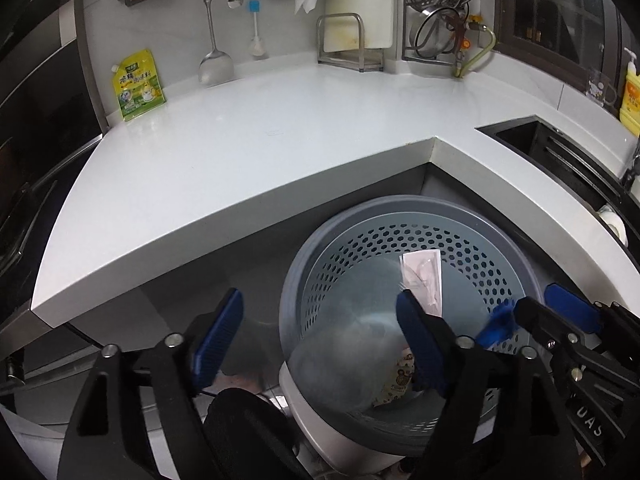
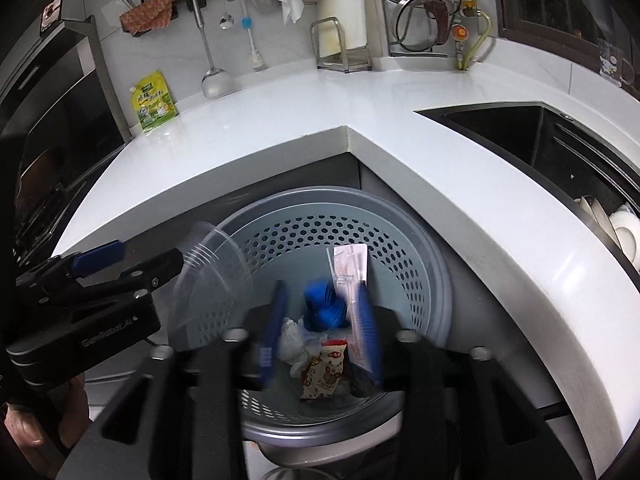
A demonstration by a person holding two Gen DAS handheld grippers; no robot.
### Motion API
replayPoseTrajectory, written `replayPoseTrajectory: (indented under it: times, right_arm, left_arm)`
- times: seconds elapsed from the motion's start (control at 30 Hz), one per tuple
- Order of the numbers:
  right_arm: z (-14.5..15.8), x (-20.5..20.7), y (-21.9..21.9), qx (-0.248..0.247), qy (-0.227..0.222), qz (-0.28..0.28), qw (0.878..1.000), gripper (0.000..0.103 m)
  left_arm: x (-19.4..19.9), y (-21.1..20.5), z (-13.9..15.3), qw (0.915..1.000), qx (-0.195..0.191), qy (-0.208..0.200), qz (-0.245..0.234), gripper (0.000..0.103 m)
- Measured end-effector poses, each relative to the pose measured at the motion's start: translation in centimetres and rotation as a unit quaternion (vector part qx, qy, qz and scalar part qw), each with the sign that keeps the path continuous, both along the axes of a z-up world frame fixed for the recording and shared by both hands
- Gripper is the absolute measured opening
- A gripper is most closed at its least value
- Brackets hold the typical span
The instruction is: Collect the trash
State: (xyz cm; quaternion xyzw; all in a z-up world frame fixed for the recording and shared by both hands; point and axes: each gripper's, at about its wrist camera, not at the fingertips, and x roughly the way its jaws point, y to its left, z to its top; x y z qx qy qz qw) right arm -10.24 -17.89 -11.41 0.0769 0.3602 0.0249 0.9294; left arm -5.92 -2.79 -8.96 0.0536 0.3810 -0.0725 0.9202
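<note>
Left wrist view. A grey perforated bin (image 1: 404, 280) stands on the floor in the inner corner of the white counter (image 1: 248, 152). A clear plastic cup (image 1: 352, 344), blurred, is over the bin's near side, mouth toward the camera as far as the blur allows. A white-and-clear straw wrapper (image 1: 424, 280) stands nearly upright inside, long axis running from the bin's depth up toward the far wall. A printed snack wrapper (image 1: 396, 384) lies low in the bin, mostly hidden behind the inner finger. The left gripper (image 1: 320, 340) has its jaws spread wide; the cup lies between them, with no pad seen pressing on it. The right gripper (image 1: 532, 312) enters from the right over the rim, a blurred blue object (image 1: 496, 324) just off its tip.

Right wrist view. Same bin (image 2: 400, 240), seen from above. The right gripper (image 2: 320, 332) is motion-blurred, jaws moderately apart, over the bin's interior. The blue crumpled piece (image 2: 324, 304) is between the fingers; contact cannot be told. The straw wrapper (image 2: 352, 276) runs along the right finger, long axis up-down in frame. Below: crumpled white tissue (image 2: 292, 340) and the snack wrapper (image 2: 324, 372), tilted, on the bin floor. The clear cup (image 2: 212, 276) hangs at the bin's left rim, beside the left gripper (image 2: 132, 268).
</note>
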Motion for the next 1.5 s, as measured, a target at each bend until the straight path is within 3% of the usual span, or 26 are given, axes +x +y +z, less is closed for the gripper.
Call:
replayPoseTrajectory:
  times: [0.2,0.53,1.0,1.5]
  right_arm:
    - [0.3,0.1,-0.1,0.003,-0.003,-0.001,1.000,0.049]
    - [0.5,0.0,0.1,-0.002,-0.009,-0.004,1.000,0.052]
    - [1.2,-0.4,-0.2,-0.006,-0.017,-0.023,1.000,0.063]
    - [2.0,-0.8,-0.1,-0.018,-0.025,-0.031,0.999,0.067]
  left_arm:
    - [0.2,0.4,0.0,0.9999,-0.010,0.007,0.004,0.084]
    - [-0.2,0.7,1.0,0.9997,-0.008,-0.016,0.018,0.086]
    - [-0.8,1.1,1.7,0.9994,-0.010,-0.027,0.021,0.095]
    - [-1.1,1.2,1.8,0.9993,-0.010,-0.028,0.023,0.096]
